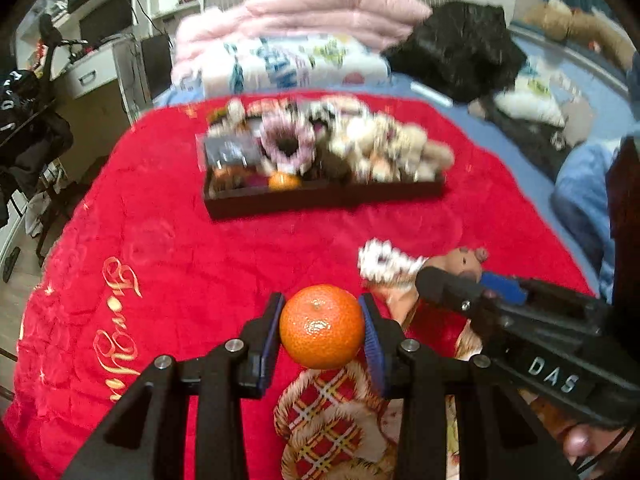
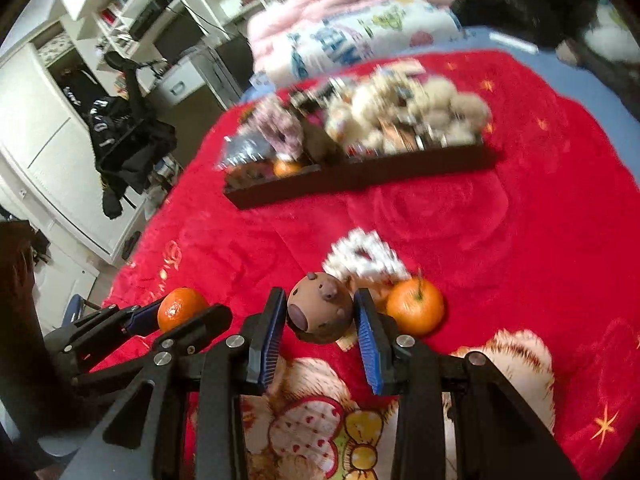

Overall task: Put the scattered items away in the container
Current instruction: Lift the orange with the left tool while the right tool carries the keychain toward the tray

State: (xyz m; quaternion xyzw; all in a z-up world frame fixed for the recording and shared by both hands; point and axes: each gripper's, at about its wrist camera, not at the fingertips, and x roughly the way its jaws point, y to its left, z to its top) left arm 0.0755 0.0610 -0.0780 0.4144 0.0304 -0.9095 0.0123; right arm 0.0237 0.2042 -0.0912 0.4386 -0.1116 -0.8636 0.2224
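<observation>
The left gripper (image 1: 322, 330) is clamped on a mandarin (image 1: 322, 326), its blue pads pressed to either side of the fruit, which hangs above the red blanket (image 1: 160, 240); the skin looks glossy, bright orange and unblemished, with a small green stem scar on top. The right gripper (image 2: 320, 320) has its jaws set around a brown toy head (image 2: 320, 308), round, matt, with a small snout and a dark patch; the pads appear to touch it, so it is probably gripped. Just beside that toy lie a white beaded scrunchie (image 2: 364, 258) and a second mandarin (image 2: 415, 306) with its stalk on, both on the blanket. Farther off stands the dark tray (image 1: 324, 196), already heaped with plush toys, a pink scrunchie and another small orange fruit. Judging by this, most of the tidying seems done: two items are in hand, and at least two loose ones remain
</observation>
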